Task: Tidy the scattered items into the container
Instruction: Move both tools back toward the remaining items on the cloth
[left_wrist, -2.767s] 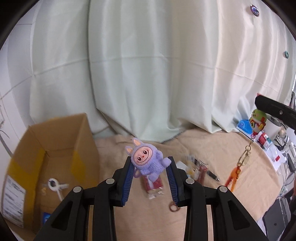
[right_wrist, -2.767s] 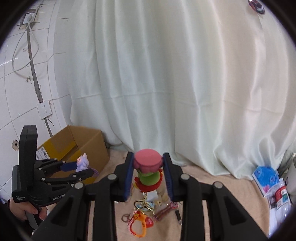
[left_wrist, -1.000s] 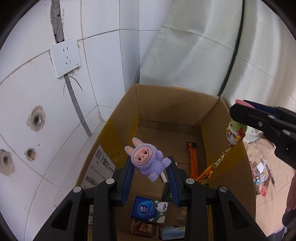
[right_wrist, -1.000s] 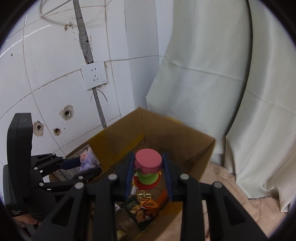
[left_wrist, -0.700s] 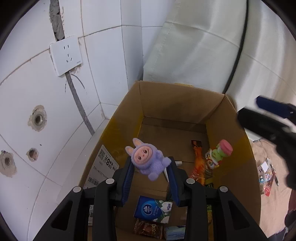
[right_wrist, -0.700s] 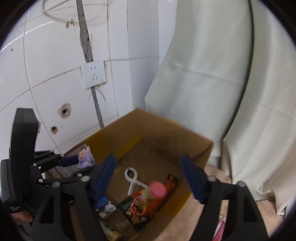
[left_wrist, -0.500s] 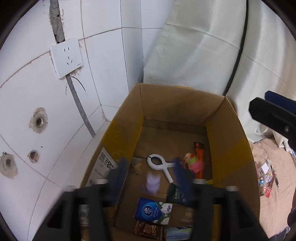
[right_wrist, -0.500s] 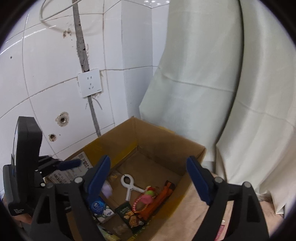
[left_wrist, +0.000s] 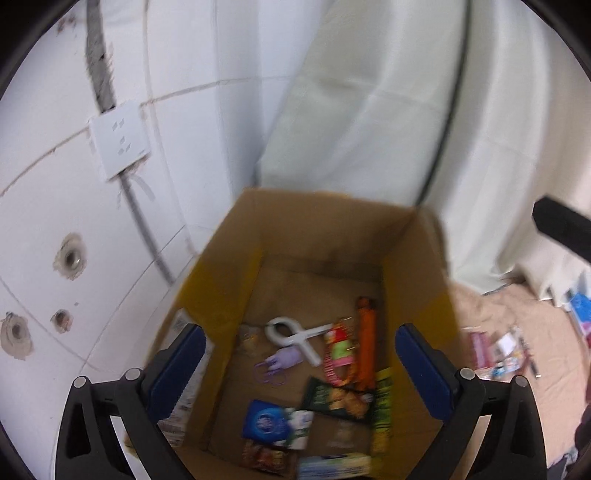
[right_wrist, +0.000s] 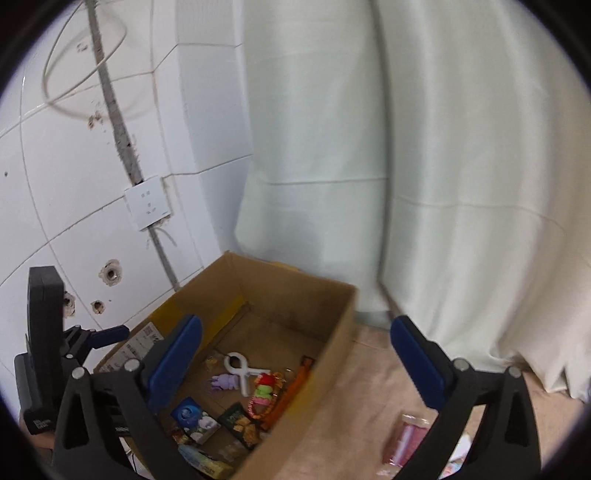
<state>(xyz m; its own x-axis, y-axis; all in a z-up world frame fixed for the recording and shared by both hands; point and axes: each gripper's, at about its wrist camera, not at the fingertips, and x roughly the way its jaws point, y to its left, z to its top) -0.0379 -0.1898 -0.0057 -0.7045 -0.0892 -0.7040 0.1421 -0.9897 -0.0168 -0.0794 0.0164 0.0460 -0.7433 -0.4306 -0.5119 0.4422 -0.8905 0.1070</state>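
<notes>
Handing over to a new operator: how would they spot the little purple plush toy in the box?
Look into the open brown cardboard box by the white tiled wall. On its floor, left of centre, the small purple plush toy lies against the white plastic clip. It is the only lilac thing there, with a thin purple ring attached.

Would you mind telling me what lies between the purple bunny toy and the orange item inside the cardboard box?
In the left wrist view, the white clip and the red-and-green keychain figure lie between the purple bunny toy and the orange item.
</notes>
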